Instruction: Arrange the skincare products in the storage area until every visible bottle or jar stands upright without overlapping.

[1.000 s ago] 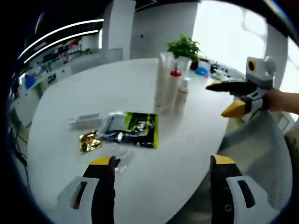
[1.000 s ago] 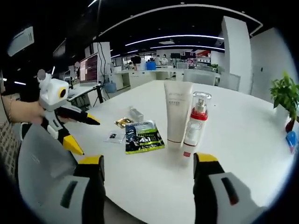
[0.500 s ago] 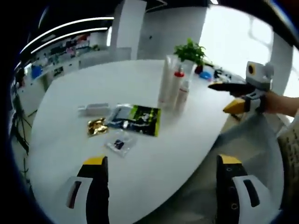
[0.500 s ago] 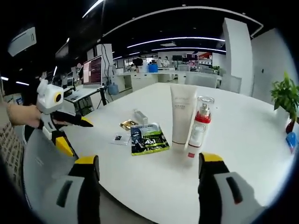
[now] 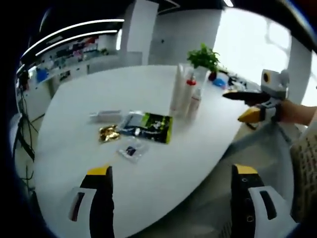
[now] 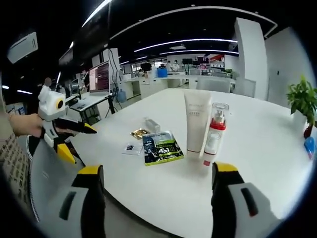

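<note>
Nearest in the left gripper view: left tongs (image 5: 171, 198), jaws spread wide and holding nothing, hovering over the near edge of the white counter (image 5: 74, 119). Same in the right gripper view: right tongs (image 6: 158, 198) parted and bare, short of the counter's edge. Each pair also visible from the other side, held by a hand off the counter, yellow tips apart.

Beyond the left tongs, well clear of both jaws, four flat items lying down: one small clear sachet (image 5: 130, 150) closest, one gold foil packet (image 5: 108, 133) to its left, one green-and-black sachet (image 5: 152, 128) just past it, and one clear slim tube or box (image 5: 105, 116) behind the gold packet. Print on all of them too small to read; hard to tell whether the green sachet overlaps a second pale packet at its left edge.

Farther on, upright and close together: one tall white tube (image 6: 197, 123) standing on its cap, and one clear pump bottle (image 6: 215, 132) with a red collar just beside it. In the left gripper view, a third, smaller white bottle (image 5: 194, 103) close against these two, partly merged with them in the blur; from the right gripper view, hidden or indistinguishable.

Farthest: one potted green plant (image 5: 203, 58) at the counter's far side, cut off by the edge in the right gripper view.
</note>
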Action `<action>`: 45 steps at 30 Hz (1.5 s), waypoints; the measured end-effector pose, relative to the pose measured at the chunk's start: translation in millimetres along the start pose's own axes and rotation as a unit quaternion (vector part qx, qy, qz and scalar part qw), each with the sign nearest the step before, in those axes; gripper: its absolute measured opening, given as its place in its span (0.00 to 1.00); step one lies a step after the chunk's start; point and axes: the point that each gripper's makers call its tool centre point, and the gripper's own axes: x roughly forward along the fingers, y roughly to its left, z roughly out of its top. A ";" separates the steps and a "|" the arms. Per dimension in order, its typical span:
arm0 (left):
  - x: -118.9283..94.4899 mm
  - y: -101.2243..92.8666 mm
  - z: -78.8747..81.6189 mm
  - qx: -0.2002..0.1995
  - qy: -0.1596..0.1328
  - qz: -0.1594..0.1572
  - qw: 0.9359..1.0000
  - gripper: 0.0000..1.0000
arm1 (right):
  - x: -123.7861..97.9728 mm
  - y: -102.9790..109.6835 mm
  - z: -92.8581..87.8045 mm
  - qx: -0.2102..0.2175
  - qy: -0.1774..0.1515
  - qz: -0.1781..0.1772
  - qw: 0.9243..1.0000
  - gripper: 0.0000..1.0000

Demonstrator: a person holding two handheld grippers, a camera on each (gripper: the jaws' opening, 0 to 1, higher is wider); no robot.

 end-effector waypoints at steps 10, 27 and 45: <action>-16.7 11.1 7.7 0.011 -0.026 0.046 0.999 0.97 | 2.7 1.2 -5.5 -0.008 0.012 0.001 1.000 0.90; -24.2 9.7 23.9 0.023 -0.094 0.054 0.994 0.97 | 26.4 17.6 -0.9 -0.039 0.039 0.035 0.998 0.90; -21.4 10.9 28.1 -0.008 -0.107 0.035 0.994 0.95 | 71.2 40.7 17.0 -0.112 0.061 0.073 0.989 0.88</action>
